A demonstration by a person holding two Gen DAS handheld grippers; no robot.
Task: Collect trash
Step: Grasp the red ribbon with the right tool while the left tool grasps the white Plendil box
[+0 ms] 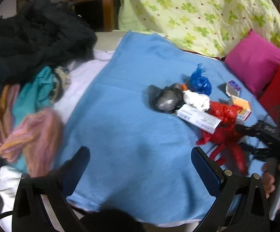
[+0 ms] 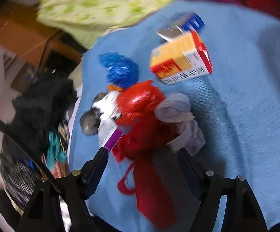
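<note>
A heap of trash lies on the blue blanket [image 1: 132, 104]: a red plastic bag [image 1: 225, 129], a black bag [image 1: 165, 98], a blue bag [image 1: 200, 81], crumpled white paper [image 1: 197, 99], a long white box [image 1: 198, 118], a yellow-orange box [image 1: 240, 105] and a small purple box [image 1: 234, 88]. My left gripper [image 1: 140, 162] is open and empty above bare blanket, left of the heap. My right gripper [image 2: 143, 160] is open, its jaws either side of the red bag [image 2: 140, 119], with the white paper [image 2: 178, 116] by the right finger. It also shows in the left wrist view [image 1: 256, 141].
A pile of clothes [image 1: 33, 77] lies on the left of the bed. A pink pillow [image 1: 254, 61] and a red paper bag [image 1: 279, 90] stand at the right. A green floral sheet [image 1: 198, 9] hangs behind. The yellow-orange box [image 2: 180, 58] lies beyond the red bag.
</note>
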